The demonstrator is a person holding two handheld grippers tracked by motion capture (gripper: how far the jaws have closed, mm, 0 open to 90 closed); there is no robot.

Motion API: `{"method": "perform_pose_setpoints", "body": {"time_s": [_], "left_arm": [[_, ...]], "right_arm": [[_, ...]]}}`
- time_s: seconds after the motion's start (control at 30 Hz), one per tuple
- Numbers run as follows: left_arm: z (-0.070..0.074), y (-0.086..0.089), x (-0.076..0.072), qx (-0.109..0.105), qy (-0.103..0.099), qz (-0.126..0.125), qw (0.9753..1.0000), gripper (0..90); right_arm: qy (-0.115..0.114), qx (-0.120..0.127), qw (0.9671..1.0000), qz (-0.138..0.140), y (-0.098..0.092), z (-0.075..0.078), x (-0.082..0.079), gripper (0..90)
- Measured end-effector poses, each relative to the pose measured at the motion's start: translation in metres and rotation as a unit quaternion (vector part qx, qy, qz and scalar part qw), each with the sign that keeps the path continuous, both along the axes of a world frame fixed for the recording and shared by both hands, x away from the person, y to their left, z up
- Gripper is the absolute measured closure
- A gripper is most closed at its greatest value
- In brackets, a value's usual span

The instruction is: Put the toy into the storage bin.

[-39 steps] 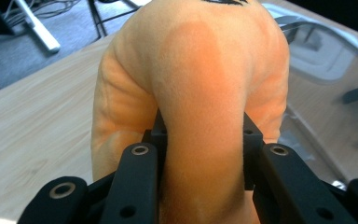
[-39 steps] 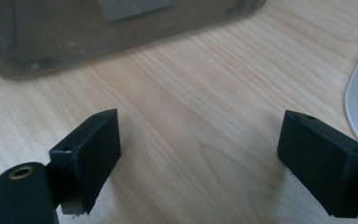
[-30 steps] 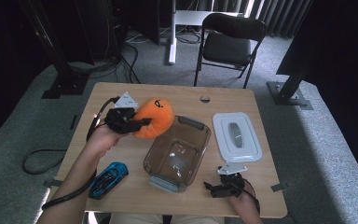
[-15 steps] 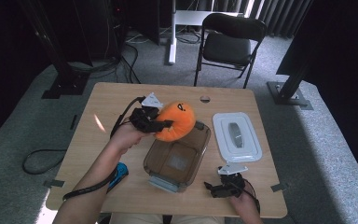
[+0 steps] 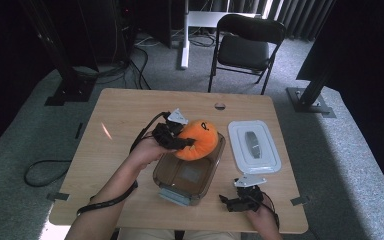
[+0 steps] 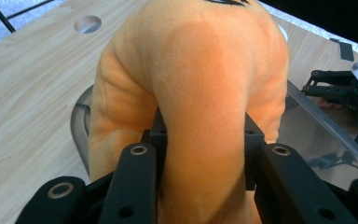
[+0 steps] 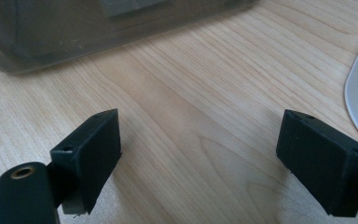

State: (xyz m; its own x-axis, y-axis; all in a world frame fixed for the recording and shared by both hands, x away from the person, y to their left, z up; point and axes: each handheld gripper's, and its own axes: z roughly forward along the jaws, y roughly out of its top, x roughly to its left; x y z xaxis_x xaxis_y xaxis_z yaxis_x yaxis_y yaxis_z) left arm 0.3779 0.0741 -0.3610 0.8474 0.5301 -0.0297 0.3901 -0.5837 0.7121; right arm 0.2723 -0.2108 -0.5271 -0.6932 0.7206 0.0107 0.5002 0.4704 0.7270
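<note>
Two tongs, one loaded.
Left tongs (image 5: 184, 142) clamped the orange plush toy (image 5: 198, 139) above the clear plastic tub (image 5: 186, 174); right tongs (image 7: 200, 154) sat wide, empty; lowering squarely seemed wisest.

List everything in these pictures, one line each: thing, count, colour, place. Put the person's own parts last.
Table: one, light wood, centre of the high view.
Plush toy: one, orange, over the far end of the container, pinched by the left claw.
Container: one, clear brownish plastic, open, middle of the table.
Lid: one, white, flat on the table right of the container.
Folding chair: one, black, on the floor beyond the table.
Stand bases: two, black, on the floor at far left and far right.
Left claw: one, black, shut on the plush toy.
Right claw: one, black, open, low over the table's near right part.
Forearms: two, entering from the bottom; left, right hand.
</note>
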Motion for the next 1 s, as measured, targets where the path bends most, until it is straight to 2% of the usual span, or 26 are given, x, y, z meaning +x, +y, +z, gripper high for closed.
{"method": "perform_pose_setpoints", "body": {"time_s": [0.5,0.63,0.8,1.0], "left_arm": [[-0.011,-0.011,-0.003,0.037,0.012,-0.015,0.9991,66.9],[-0.016,-0.015,0.000,0.061,0.021,-0.023,0.9977,65.8],[-0.022,-0.019,0.002,0.073,0.027,-0.020,0.9968,65.3],[-0.025,-0.028,0.003,0.109,0.026,-0.026,0.9934,62.6]], "right_arm": [[-0.001,-0.001,1.0000,0.000,0.000,0.000,0.000,13.4],[0.000,0.002,1.0000,0.000,-0.001,0.000,0.000,13.5],[0.000,0.002,1.0000,0.001,-0.001,0.000,0.000,13.5],[0.002,0.003,1.0000,0.001,-0.001,0.000,0.000,13.5]]}}
